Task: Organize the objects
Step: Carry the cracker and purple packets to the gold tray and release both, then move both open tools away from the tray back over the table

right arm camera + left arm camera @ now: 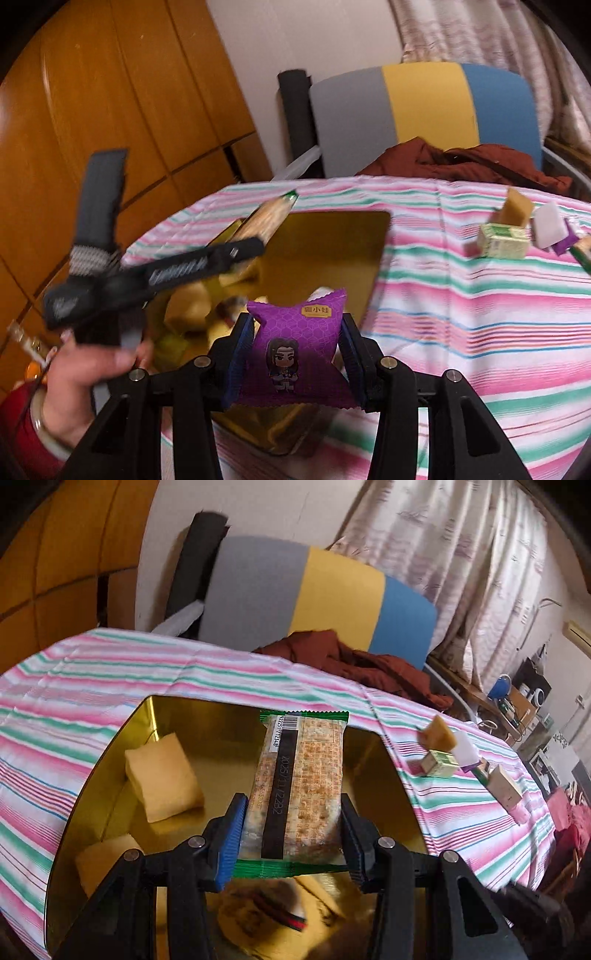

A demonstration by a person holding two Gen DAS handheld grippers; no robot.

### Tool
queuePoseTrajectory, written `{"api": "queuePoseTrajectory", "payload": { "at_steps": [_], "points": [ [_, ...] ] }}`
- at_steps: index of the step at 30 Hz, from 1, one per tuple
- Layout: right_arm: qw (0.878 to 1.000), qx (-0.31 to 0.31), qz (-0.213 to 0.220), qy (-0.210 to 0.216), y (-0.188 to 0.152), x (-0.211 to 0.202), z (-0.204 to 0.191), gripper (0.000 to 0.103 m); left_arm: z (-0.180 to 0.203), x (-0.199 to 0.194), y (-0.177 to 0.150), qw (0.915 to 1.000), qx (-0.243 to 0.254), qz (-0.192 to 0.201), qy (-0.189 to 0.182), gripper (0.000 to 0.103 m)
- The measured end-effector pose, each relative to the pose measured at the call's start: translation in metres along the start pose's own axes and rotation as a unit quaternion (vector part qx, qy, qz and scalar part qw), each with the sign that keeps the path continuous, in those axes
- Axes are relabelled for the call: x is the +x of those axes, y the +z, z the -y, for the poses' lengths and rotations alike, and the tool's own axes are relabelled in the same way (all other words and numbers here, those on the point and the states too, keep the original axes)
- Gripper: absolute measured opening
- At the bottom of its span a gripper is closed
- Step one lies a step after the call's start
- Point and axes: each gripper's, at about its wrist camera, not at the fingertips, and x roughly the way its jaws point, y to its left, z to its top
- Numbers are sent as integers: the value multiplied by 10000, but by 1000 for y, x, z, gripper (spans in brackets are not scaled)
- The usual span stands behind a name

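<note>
My left gripper is shut on a long biscuit packet with green ends and holds it over the gold tin. The tin holds two pale yellow cakes and a round wrapped snack. My right gripper is shut on a purple snack pouch with a cartoon figure, held above the near right corner of the same tin. The left gripper with its packet shows blurred at the left of the right wrist view.
The table has a pink, green and white striped cloth. Several small boxes and wrapped snacks lie on the cloth to the right of the tin, also in the right wrist view. A grey, yellow and blue chair with a red-brown garment stands behind.
</note>
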Motion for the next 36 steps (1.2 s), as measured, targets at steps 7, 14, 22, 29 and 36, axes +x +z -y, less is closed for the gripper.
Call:
{"api": "queuePoseTrajectory", "payload": {
  "at_steps": [7, 14, 22, 29, 36],
  "points": [
    [9998, 184, 8, 40, -6, -1, 9, 73, -17, 5, -5, 9986, -446, -177, 203, 55],
    [9992, 366, 129, -17, -5, -6, 19, 76, -19, -29, -12, 9942, -704, 552, 600, 56],
    [9983, 533, 215, -22, -7, -11, 28, 79, -5, -48, -18, 9923, -684, 806, 646, 57],
    [9974, 648, 297, -104, -5, -15, 38, 80, 24, -46, -29, 9958, -144, 702, 561, 57],
    [9952, 849, 270, -408, -3, -15, 58, 80, 43, -49, -37, 9978, 21, 605, 266, 57]
  ]
}}
